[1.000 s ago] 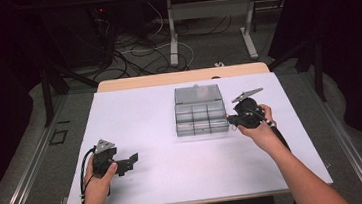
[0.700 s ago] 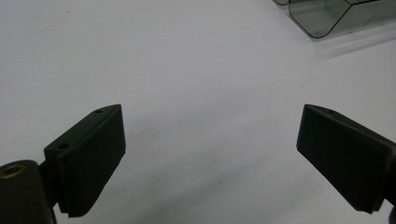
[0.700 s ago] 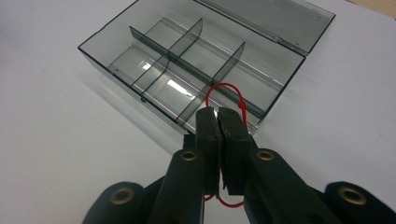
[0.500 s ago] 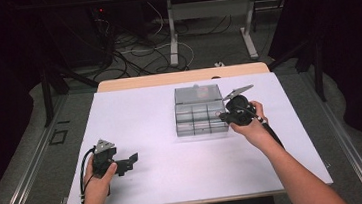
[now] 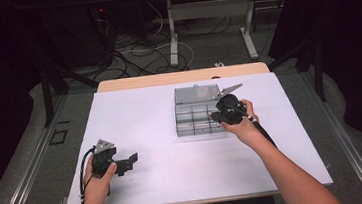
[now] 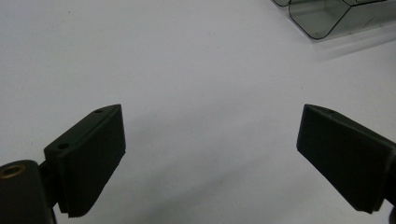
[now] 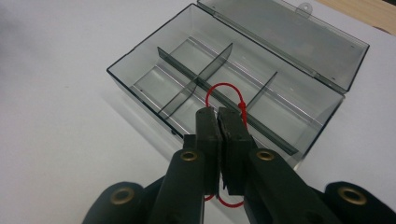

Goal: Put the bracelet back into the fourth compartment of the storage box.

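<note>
while the left gripper (image 5: 124, 163) rests in the same spot on the near left of the white desk (image 5: 145, 120), the right gripper (image 5: 216, 117) has slid left from beside the box's right end to above its right-hand compartments, compared with a second ago. its jaws are pressed together on a red cord (image 7: 227, 94). in the right gripper view the cord rises as a thin loop just beyond the jaw tips and a little of it curls out below them, so it runs lengthwise between the pads, along the line of the jaws. a small knot or crimp sits on the loop's right side. the loop hangs over the middle of the clear grey box (image 7: 154, 60), above the long divider that runs down its length. the box lies open with its lid (image 7: 299, 32) folded back on the far side, its long axis across the desk in the high view. the left gripper's jaws stand wide apart with bare desk between them, and a corner of the box shows at the top right of its view.
</note>
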Tool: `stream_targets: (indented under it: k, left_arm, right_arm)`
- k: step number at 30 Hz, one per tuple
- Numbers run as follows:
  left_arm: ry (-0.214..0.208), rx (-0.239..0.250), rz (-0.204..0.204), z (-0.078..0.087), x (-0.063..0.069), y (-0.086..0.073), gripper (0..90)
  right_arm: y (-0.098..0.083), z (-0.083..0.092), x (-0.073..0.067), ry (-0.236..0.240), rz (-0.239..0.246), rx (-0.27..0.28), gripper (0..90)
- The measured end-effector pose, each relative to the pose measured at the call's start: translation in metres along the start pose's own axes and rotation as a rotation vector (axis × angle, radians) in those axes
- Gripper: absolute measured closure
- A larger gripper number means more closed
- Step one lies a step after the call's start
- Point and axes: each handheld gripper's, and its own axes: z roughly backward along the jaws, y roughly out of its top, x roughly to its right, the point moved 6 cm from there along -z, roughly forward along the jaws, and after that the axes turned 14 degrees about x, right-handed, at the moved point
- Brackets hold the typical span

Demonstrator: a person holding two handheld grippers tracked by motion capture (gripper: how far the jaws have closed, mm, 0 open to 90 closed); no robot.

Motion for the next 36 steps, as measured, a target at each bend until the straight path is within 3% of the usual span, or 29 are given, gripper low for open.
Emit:
stream_targets:
  k: [3,4,6,19,36]
  left_arm:
    - [0.000,0.000,0.000,0.000,0.000,0.000,8.4]
    - [0.000,0.000,0.000,0.000,0.000,0.000,8.4]
    - [-0.001,0.001,0.000,0.000,0.000,0.000,8.4]
    - [0.005,0.011,0.008,0.001,0.000,0.001,8.3]
    - [0.001,0.009,0.003,0.001,0.000,0.001,8.3]
  right_arm:
    - [0.003,-0.004,-0.004,0.006,0.002,0.014,88.0]
    - [0.003,-0.004,-0.005,0.016,0.018,-0.017,88.0]
    - [0.006,-0.007,-0.009,0.017,0.008,0.006,88.0]
    - [0.019,-0.025,-0.027,0.047,0.032,0.010,88.0]
    - [0.026,-0.049,-0.044,0.090,0.020,-0.002,88.0]
